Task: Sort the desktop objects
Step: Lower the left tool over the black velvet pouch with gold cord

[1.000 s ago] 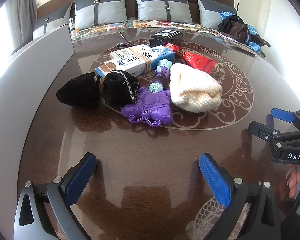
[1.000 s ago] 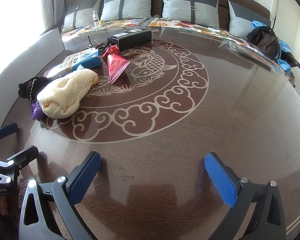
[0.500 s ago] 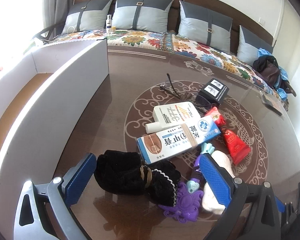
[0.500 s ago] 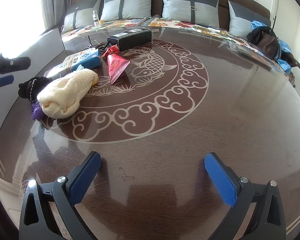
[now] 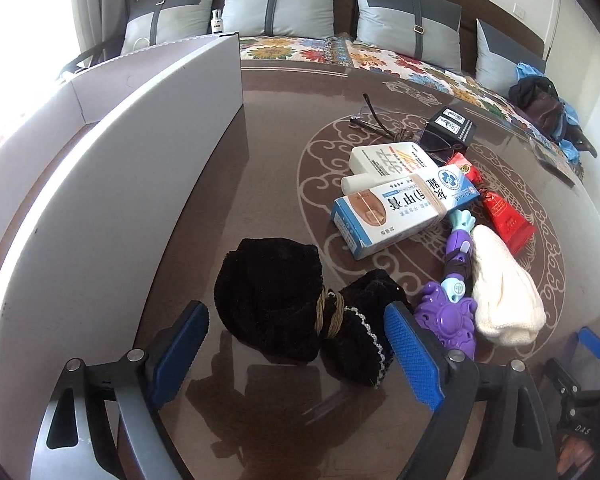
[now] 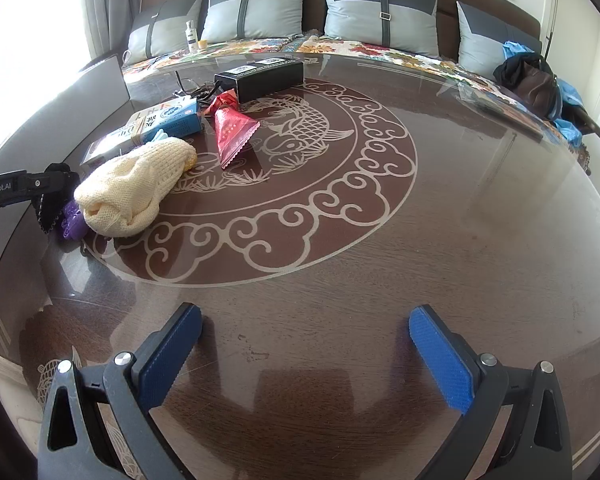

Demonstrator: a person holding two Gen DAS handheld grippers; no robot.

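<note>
My left gripper is open, its blue pads either side of a black velvet pouch tied with a cord, which lies on the dark table. Beside the pouch lie a purple toy, a cream knitted item, a blue-and-white box, a white tube, a red packet and a black box. My right gripper is open and empty over bare table, well to the right of the pile.
A white tray wall stands along the table's left side. Glasses lie behind the white tube. A bed with grey pillows and a dark bag lie beyond the table's far edge.
My left gripper rose and swung left, then came down and forward, so the black pouch now sits between its pads. My right gripper has not moved.
</note>
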